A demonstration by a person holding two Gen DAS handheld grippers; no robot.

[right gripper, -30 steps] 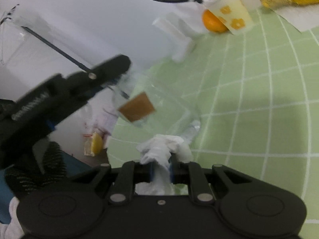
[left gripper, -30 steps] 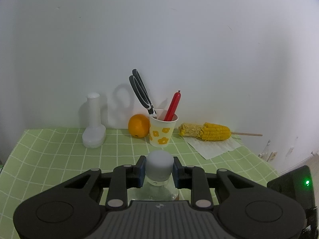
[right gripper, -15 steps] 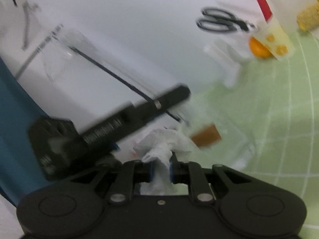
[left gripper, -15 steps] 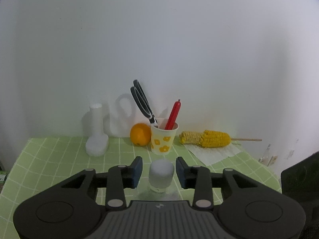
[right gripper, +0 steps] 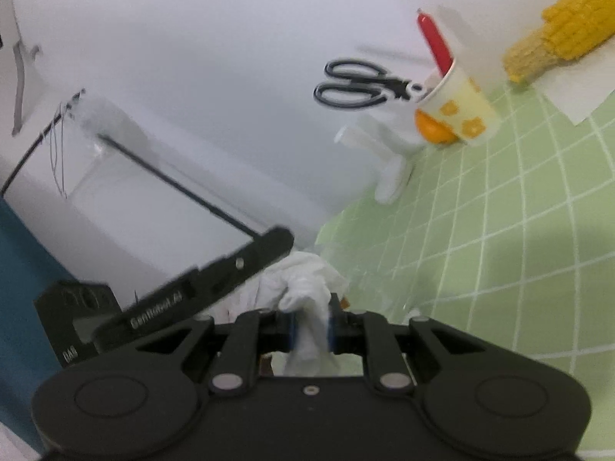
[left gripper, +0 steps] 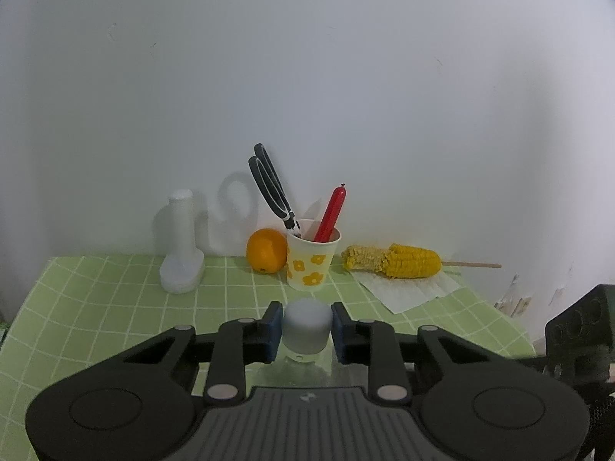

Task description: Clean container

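My left gripper [left gripper: 306, 329] is shut on the grey-white cap [left gripper: 306, 322] of a clear container whose body lies hidden below the fingers. My right gripper [right gripper: 310, 330] is shut on a crumpled white tissue [right gripper: 303, 288] that bulges ahead of its fingers. The left gripper's black body [right gripper: 200, 299] crosses the right wrist view just left of the tissue. The clear container itself is barely discernible in the right wrist view.
A green checked tablecloth [left gripper: 115, 307] covers the table. At the back stand a white bottle [left gripper: 181, 246], an orange [left gripper: 267, 250], a flowered paper cup [left gripper: 312, 265] holding black scissors [left gripper: 271, 188] and a red stick, and corn [left gripper: 396, 261] on a napkin.
My left gripper opened around the cap half a second ago and has shut on it again. My right gripper swung with the tissue, and the container's brown label left its view.
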